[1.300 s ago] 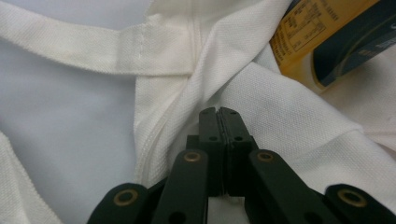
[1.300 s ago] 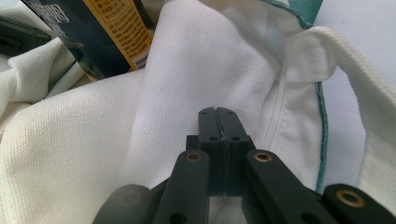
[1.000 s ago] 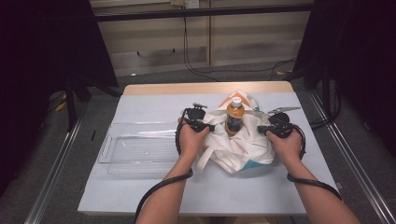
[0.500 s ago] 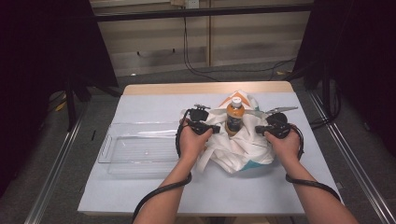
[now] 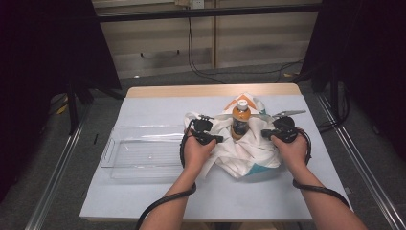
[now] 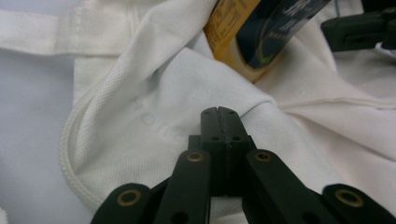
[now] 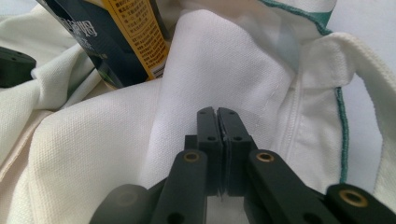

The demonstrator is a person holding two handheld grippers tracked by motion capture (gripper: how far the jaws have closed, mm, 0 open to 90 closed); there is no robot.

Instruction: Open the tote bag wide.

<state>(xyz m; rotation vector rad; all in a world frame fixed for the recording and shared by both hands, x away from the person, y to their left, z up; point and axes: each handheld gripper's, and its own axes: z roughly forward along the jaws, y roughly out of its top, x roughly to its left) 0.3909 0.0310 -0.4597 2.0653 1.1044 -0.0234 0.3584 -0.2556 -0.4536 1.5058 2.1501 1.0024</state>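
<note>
On the left part of the desk (image 5: 143, 201), a clear plastic tray (image 5: 143, 151) is seen, lying flat on the pale cover in the same place as in the earlier frames.

Just right of the tray, the left gripper (image 5: 219, 139) is held low at the left edge of the white cloth bag (image 5: 249, 153). Compared with one second ago, it is shifted slightly toward the bottle. Its jaws have just been closing, and in the left gripper view the left gripper (image 6: 218, 112) is seen fully closed; whether a thin fold of the bag is pinched between the jaws cannot be told.

In the middle of the crumpled bag, the bottle (image 5: 241, 120) is standing upright, with an orange drink, a dark label and a white cap. Its place is not changed.

At the right side of the bag, the right gripper (image 5: 264, 133) is pointed toward the bottle and is kept where it was. In the right gripper view the right gripper (image 7: 217, 112) is also seen closed tight against the white cloth, near a green-edged hem.
</note>
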